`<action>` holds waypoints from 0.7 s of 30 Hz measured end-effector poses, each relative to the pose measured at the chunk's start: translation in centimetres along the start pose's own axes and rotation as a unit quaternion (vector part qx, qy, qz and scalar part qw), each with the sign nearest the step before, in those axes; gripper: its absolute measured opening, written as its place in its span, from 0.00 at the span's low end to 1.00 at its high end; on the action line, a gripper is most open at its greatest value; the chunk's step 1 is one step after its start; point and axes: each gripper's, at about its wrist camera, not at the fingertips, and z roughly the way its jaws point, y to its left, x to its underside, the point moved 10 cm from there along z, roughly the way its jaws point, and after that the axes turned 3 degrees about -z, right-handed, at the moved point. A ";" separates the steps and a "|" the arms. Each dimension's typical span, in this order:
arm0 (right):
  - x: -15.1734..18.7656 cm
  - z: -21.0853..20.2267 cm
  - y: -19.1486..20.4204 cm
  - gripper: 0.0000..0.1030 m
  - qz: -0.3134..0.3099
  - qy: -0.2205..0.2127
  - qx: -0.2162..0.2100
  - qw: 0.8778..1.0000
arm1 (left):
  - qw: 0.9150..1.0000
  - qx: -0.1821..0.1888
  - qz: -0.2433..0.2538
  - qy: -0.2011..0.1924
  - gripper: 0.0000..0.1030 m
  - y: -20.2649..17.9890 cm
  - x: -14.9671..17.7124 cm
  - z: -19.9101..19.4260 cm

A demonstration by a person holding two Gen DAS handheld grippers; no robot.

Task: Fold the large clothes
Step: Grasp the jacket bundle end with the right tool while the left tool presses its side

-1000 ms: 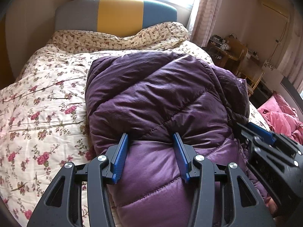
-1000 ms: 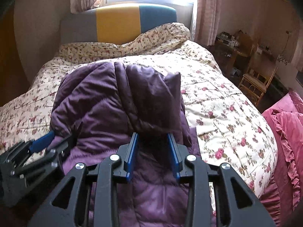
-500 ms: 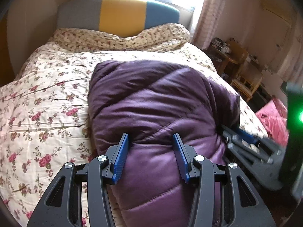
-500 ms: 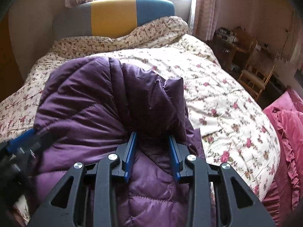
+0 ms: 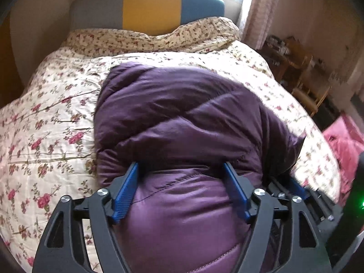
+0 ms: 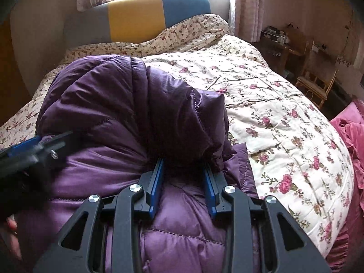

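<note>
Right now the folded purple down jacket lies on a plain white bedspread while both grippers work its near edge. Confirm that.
Not quite. The purple down jacket lies on a floral bedspread, cream with pink blossoms, not plain white; both wrist views show it. The rest holds: the left gripper, its jaws opening, and the right gripper are at the near edge.

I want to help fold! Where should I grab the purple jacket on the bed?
Probably the jacket by the thick folded edge nearest the grippers, coming from the foot of the bed. That puffy roll sticks up off the quilt, so fingers could pinch it; the rest lies rounded and slippery-looking.
</note>
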 end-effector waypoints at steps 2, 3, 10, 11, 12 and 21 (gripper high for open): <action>0.1 0.4 0.1 0.29 -0.002 -0.006 -0.004 1.000 | 1.000 -0.010 0.020 -0.012 0.73 -0.2 0.5 0.4; 0.2 0.6 0.1 0.29 -0.003 -0.007 -0.006 1.000 | 1.000 -0.010 0.023 -0.017 0.73 -0.2 0.7 0.6; -0.1 0.4 0.2 0.30 -0.006 0.001 -0.008 1.000 | 0.999 -0.008 0.028 -0.023 0.73 0.2 1.1 1.4; -0.3 0.2 0.2 0.31 -0.010 0.001 -0.005 1.000 | 0.999 -0.007 0.028 -0.023 0.73 0.2 1.0 1.4; -0.5 -0.1 0.3 0.31 -0.015 0.000 -0.002 1.000 | 0.999 -0.004 0.026 -0.024 0.73 0.4 1.0 1.2; -1.6 -2.6 -0.9 0.78 0.001 -0.017 0.014 1.000 | 0.999 0.032 -0.013 -0.032 0.75 2.9 0.0 -1.7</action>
